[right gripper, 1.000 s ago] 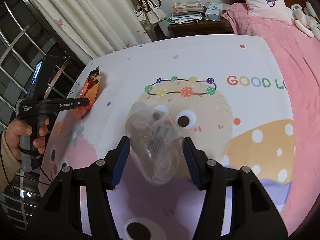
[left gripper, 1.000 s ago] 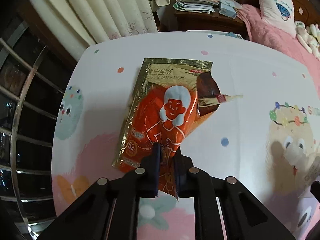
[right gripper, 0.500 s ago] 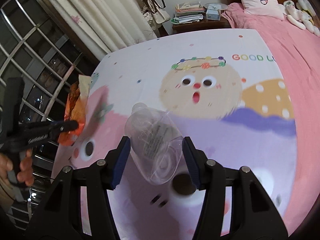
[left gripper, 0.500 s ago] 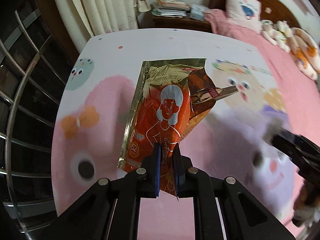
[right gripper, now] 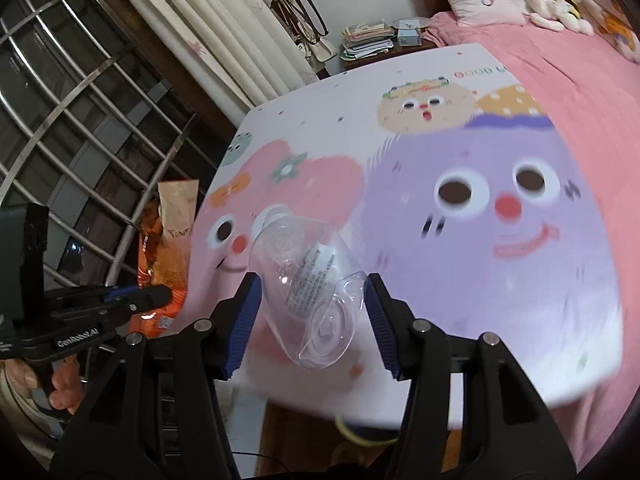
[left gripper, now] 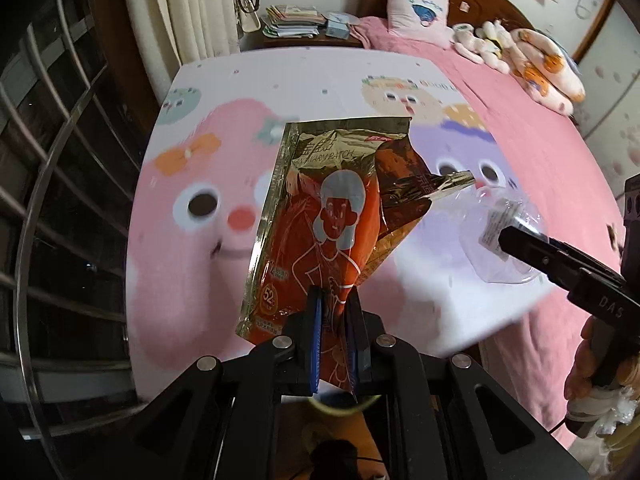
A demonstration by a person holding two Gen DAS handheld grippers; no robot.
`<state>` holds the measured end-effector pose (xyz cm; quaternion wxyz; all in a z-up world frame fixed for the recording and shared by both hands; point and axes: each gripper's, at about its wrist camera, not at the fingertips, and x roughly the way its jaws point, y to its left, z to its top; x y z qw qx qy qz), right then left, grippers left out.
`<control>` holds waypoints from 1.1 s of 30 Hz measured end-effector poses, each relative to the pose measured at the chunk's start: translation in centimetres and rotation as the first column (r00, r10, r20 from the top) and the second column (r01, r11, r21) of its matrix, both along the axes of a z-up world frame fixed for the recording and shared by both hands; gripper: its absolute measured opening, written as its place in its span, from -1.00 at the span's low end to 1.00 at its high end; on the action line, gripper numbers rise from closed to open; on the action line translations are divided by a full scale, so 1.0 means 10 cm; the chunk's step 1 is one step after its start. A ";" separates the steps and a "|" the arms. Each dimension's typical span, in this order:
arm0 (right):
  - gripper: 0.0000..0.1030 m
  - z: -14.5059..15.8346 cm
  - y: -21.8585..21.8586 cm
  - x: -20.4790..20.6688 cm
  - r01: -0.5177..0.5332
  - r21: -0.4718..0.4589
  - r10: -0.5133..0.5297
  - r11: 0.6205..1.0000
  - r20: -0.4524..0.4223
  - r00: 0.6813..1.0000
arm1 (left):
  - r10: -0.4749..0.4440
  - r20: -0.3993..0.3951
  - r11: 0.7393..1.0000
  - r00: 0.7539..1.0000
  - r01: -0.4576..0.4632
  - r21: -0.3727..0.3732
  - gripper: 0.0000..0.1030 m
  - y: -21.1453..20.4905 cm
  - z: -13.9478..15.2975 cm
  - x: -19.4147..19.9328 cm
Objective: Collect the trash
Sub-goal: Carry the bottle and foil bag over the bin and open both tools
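The left gripper [left gripper: 334, 334] is clamped tight on the bottom edge of an orange and gold pouch [left gripper: 320, 224], which stands up from the jaws and leans away over the near edge of the blanket [left gripper: 208, 264]. The pouch's top is torn open, and a gold flap sticks out to the right, near the clear shell held by the other tool.

The right gripper [right gripper: 312, 312] grasps a clear plastic shell [right gripper: 310, 280] between its blue pads [right gripper: 244, 316]. The left pad presses its side; the right pad meets its rim. The shell tilts, its white printed label facing up, and it hangs in the air above the pink cartoon face on the blanket, not touching it.

From the right wrist view, the left tool sits low at the left with a hand [right gripper: 60, 388] around its grip, the pouch [right gripper: 168, 248] rising beside the window grille [right gripper: 80, 128]. From the left wrist view, the shell [left gripper: 500, 240] floats to the right of the pouch, near it but apart.

Farther off are a pink bedspread [left gripper: 540, 152], a pillow [left gripper: 418, 14], soft toys [left gripper: 520, 56], curtains [right gripper: 224, 28] and a nightstand piled with papers [left gripper: 296, 24]
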<state>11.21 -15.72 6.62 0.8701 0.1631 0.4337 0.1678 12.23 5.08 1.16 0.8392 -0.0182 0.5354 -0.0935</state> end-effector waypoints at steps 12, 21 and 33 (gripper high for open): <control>-0.03 -0.29 0.49 -1.54 0.001 -0.064 -0.006 0.998 -0.078 0.997 | -0.139 -0.109 0.990 0.984 0.137 -0.028 -0.81 0.28 -0.50 -1.34; -0.03 -0.94 0.44 -2.03 0.004 -0.102 -0.026 0.995 -0.217 0.976 | -0.162 -0.242 0.987 0.957 0.160 -0.029 -0.81 0.05 -1.04 -1.72; -0.03 -2.58 0.08 -1.89 0.014 -0.156 -0.075 0.988 -0.388 0.918 | -0.083 -0.409 0.996 0.909 0.088 -0.008 -0.81 -0.43 -2.61 -1.69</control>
